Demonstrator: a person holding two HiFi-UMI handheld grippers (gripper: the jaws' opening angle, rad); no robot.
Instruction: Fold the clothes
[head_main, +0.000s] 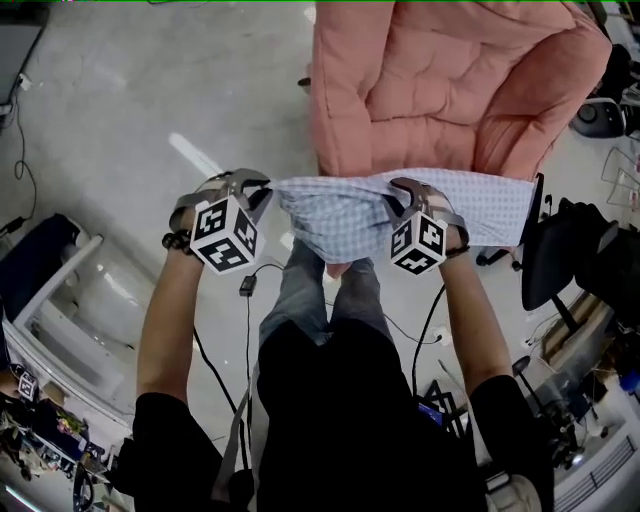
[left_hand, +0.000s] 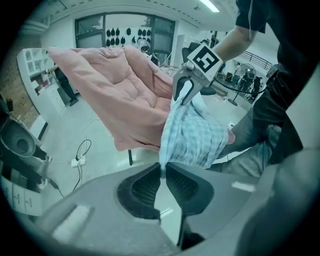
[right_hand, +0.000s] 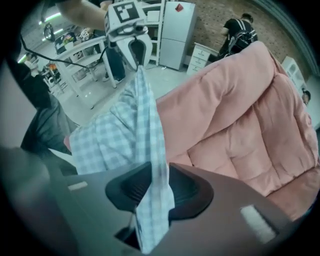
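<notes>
The light-blue checked garment (head_main: 345, 225), thin, limp and light, hangs in the air before the pink padded chair (head_main: 440, 80), its top edge pinched at 2 points by the closed left hand-held gripper (head_main: 262, 192) and right hand-held gripper (head_main: 402, 192); corners and hems look the surest holds.

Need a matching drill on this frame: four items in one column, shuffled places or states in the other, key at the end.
A left gripper
B right gripper
C checked garment
D pink armchair

1 on the floor beyond the garment
2 pinches a thin garment edge at its tips
3 stretched between both grippers
4 clamps a strip that hangs on past its jaws

Pairs: A-2, B-4, C-3, D-1
</notes>
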